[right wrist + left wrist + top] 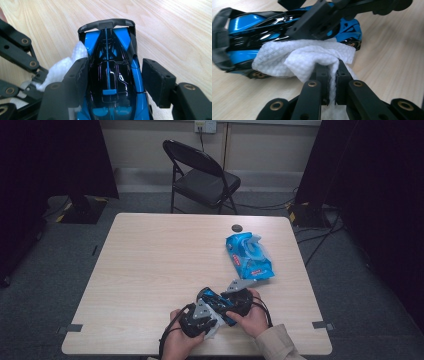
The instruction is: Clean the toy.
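At the near edge of the pale wooden worktop (150, 265), close to the person's side, both hands work on a blue and black toy car (112, 75). The right gripper (115, 80) straddles the car's body: one pad presses its left flank, while the other pad appears to stand just off the blue right flank, so a firm hold cannot be confirmed. In the right gripper view the car's black rear wing points away from the camera, and no badge or lettering can be read on the glossy roof. The left gripper (331, 75) is clenched on a white wet wipe (312, 57), whose textured fold lies against the car's side, just beside a gold-rimmed wheel. Farther back on the right of the worktop lies a blue wipes pack (248, 256) with its flap lifted; it carries a red label, too small to read. A small dark round object (236, 227) sits near the far edge. Beyond the worktop stands a black folding chair (202, 175).
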`<state>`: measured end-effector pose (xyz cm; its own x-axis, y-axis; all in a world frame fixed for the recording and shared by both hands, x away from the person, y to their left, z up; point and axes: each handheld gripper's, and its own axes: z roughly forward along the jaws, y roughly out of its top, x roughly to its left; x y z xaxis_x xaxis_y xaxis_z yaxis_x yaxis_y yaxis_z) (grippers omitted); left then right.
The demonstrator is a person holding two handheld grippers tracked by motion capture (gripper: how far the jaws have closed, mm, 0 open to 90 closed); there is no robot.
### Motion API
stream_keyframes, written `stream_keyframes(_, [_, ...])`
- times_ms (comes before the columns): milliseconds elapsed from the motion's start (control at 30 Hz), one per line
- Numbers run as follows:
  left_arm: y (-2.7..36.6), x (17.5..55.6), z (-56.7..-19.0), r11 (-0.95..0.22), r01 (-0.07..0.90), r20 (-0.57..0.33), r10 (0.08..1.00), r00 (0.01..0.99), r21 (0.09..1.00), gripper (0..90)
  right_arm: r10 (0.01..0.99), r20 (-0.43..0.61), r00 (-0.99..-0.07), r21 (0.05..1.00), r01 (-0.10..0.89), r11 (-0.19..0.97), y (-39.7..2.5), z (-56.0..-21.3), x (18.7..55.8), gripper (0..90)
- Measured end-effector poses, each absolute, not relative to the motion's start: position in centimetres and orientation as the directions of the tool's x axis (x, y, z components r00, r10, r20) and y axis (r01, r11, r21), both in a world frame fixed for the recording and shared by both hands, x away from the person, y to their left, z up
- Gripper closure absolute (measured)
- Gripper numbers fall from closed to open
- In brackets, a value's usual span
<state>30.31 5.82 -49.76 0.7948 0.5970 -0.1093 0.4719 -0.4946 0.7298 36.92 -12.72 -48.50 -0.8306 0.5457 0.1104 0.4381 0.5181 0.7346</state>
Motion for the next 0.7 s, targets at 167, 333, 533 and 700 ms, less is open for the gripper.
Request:
stream_keyframes(167, [5.5, 30.2, -49.8, -0.498, 0.468, -0.112, 0.589, 0.800, 0.730, 85.1, 0.546, 0.111, -0.830, 0.734, 0.439, 0.518, -12.7, -48.5, 36.9, 39.2])
stream_keyframes(333, [5.3, 30.1, -49.7, -0.501, 0.467, -0.111, 0.587, 0.802, 0.729, 85.2, 0.546, 0.112, -0.830, 0.735, 0.439, 0.517, -12.7, -48.5, 36.9, 39.2])
stream_keyframes(533, [4.9, 29.8, -49.8, -0.500, 0.463, -0.118, 0.576, 0.809, 0.732, 85.2, 0.547, 0.112, -0.830, 0.733, 0.441, 0.518, -12.7, -48.5, 36.9, 39.2])
stream_keyframes(700, [4.0, 29.4, -49.9, -0.503, 0.453, -0.132, 0.550, 0.825, 0.736, 85.2, 0.546, 0.111, -0.830, 0.733, 0.440, 0.519, -12.7, -48.5, 36.9, 39.2])
